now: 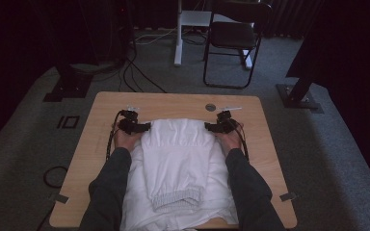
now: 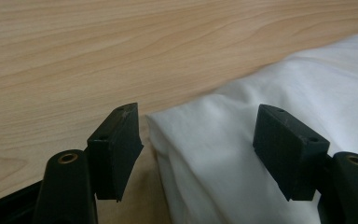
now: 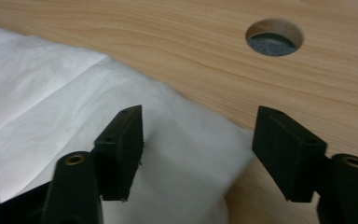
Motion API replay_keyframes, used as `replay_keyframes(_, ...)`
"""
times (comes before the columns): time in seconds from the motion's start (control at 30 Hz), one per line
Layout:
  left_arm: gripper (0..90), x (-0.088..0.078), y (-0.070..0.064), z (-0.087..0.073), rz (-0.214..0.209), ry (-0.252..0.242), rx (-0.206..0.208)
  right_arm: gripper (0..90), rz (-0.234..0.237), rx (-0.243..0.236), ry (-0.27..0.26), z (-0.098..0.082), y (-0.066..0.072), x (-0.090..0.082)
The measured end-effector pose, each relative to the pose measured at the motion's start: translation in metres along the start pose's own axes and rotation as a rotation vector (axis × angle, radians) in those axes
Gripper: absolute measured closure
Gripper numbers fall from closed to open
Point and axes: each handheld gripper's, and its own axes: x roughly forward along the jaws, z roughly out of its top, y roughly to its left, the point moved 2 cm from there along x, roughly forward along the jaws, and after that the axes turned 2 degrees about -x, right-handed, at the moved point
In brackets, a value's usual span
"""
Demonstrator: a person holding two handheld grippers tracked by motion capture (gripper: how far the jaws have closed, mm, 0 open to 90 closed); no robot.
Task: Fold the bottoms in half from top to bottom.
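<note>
A white garment [image 1: 176,163] lies folded on the wooden table [image 1: 265,139], with a ribbed grey-white hem [image 1: 176,198] toward the near edge. My left gripper [image 1: 139,127] sits at the garment's far left corner, open, its jaws straddling the white fold [image 2: 205,154]. My right gripper [image 1: 216,126] is at the far right corner, also open, with the cloth's corner [image 3: 191,154] between its jaws. Nothing is pinched in either one. Both forearms in dark sleeves come in from the bottom of the high view.
A round cable hole [image 1: 210,107] is cut in the table beyond the right gripper, also seen close up as a hole [image 3: 274,37]. A black folding chair [image 1: 233,38] and a white desk leg [image 1: 178,33] stand on the carpet beyond. Cables [image 1: 135,72] trail on the floor.
</note>
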Motion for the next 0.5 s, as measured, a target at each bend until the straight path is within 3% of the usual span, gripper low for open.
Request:
replay_keyframes(0.03,34.8,0.003,0.001,-0.002,-0.002,0.010,-0.005,28.2,-0.002,0.009,0.030,0.000,0.000,0.009)
replay_keyframes(0.1,39.0,0.007,0.004,-0.006,-0.007,0.041,-0.010,33.3,-0.015,0.007,0.063,0.000,0.002,0.016)
replay_keyframes(0.13,45.7,0.008,0.004,-0.007,-0.019,0.049,-0.011,41.5,-0.026,0.003,0.083,-0.001,0.002,0.018)
replay_keyframes(0.2,65.7,0.005,0.003,-0.006,-0.027,0.042,0.004,71.6,-0.032,-0.011,0.114,-0.002,0.003,0.020)
replay_keyframes(0.27,84.7,0.000,0.002,-0.004,0.007,0.029,0.003,86.4,-0.060,-0.025,0.133,-0.004,0.003,0.020)
replay_keyframes(0.3,86.5,-0.001,0.003,-0.003,0.018,0.027,-0.002,87.8,-0.077,-0.031,0.136,-0.004,0.002,0.019)
replay_keyframes(0.4,83.7,0.000,0.003,-0.003,0.031,0.031,-0.023,84.4,-0.077,-0.007,0.130,-0.005,-0.003,0.017)
replay_keyframes(0.43,76.7,0.001,0.004,-0.003,0.046,0.030,-0.035,77.0,-0.073,-0.004,0.123,-0.004,-0.003,0.016)
replay_keyframes(0.47,64.0,0.003,0.006,-0.003,0.051,0.023,-0.055,66.8,-0.068,-0.005,0.111,-0.004,-0.004,0.015)
replay_keyframes(0.5,53.6,0.004,0.008,-0.002,0.031,0.018,-0.081,58.4,-0.051,0.004,0.095,-0.002,-0.005,0.014)
